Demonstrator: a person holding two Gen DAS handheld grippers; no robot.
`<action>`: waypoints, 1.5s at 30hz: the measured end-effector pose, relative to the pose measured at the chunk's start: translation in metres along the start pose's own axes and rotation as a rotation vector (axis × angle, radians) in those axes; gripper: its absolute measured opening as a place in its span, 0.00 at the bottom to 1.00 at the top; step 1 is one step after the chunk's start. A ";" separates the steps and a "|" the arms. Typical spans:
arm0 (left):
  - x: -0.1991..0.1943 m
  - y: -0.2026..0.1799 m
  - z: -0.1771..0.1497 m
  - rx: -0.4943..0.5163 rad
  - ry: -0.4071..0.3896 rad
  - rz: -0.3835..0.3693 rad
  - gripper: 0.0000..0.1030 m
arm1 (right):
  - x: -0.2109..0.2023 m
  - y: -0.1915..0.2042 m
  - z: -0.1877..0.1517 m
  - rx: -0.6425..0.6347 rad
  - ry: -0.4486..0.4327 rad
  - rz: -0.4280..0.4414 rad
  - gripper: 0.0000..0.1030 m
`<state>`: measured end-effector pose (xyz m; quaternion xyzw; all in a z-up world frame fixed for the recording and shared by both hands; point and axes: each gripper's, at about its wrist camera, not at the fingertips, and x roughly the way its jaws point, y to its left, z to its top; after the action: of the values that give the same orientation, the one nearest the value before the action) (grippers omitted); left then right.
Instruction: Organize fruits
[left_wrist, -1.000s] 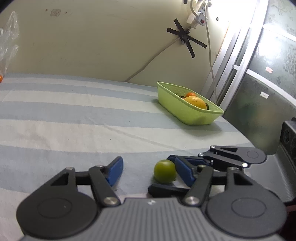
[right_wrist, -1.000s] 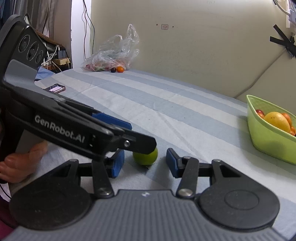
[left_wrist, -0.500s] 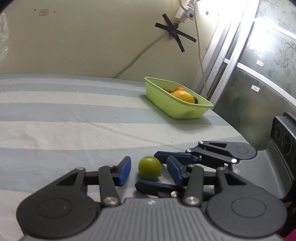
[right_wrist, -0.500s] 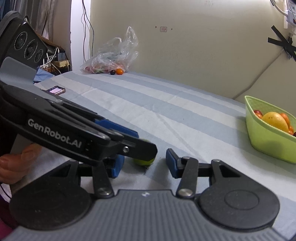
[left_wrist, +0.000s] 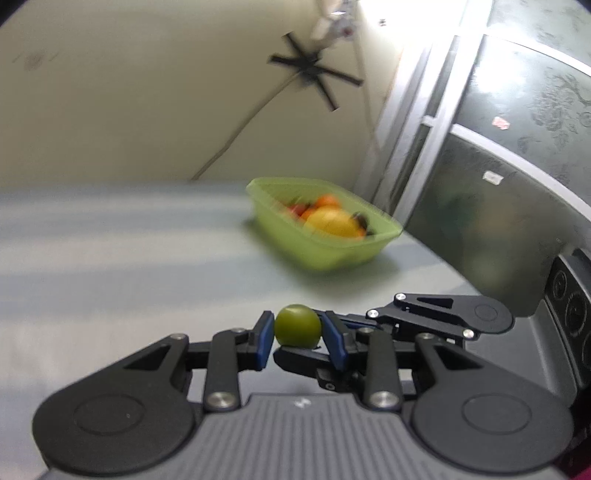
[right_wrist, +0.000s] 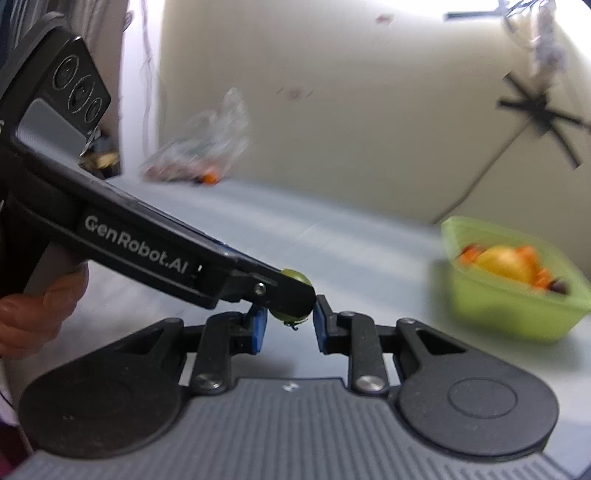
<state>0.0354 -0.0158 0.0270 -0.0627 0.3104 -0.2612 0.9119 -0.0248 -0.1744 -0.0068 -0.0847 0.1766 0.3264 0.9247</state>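
Observation:
A small green fruit (left_wrist: 297, 325) sits between the blue pads of my left gripper (left_wrist: 297, 330), whose jaws are closing and press on both its sides. It hangs just above the striped cloth. In the right wrist view the left gripper's near finger covers most of the green fruit (right_wrist: 293, 316). My right gripper (right_wrist: 290, 325) comes in crosswise, its jaws closing, and its pad tips touch the fruit low on its sides. The lime basket (left_wrist: 332, 258) (right_wrist: 509, 317) stands farther off and holds a large yellow-orange fruit (left_wrist: 328, 221) with smaller red and orange ones.
A clear plastic bag (right_wrist: 199, 147) with more fruit lies at the table's far left by the wall, a small orange fruit (right_wrist: 210, 179) beside it. A person's hand (right_wrist: 33, 314) holds the left gripper's handle. A glass door frame (left_wrist: 424, 122) rises behind the basket.
Both pairs of jaws have narrowed onto the green fruit. The left gripper has risen with it off the cloth, and both views have swung so the basket sits nearer the middle.

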 end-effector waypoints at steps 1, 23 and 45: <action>0.006 -0.005 0.010 0.016 -0.006 -0.012 0.28 | -0.002 -0.008 0.004 -0.003 -0.023 -0.028 0.29; 0.200 -0.058 0.110 0.058 0.052 -0.048 0.32 | 0.031 -0.182 0.013 0.229 -0.048 -0.374 0.45; 0.043 -0.053 0.036 0.085 -0.061 0.418 0.87 | -0.028 -0.101 -0.005 0.465 -0.177 -0.370 0.76</action>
<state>0.0619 -0.0852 0.0476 0.0338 0.2777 -0.0775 0.9569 0.0176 -0.2697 0.0030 0.1271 0.1470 0.1096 0.9748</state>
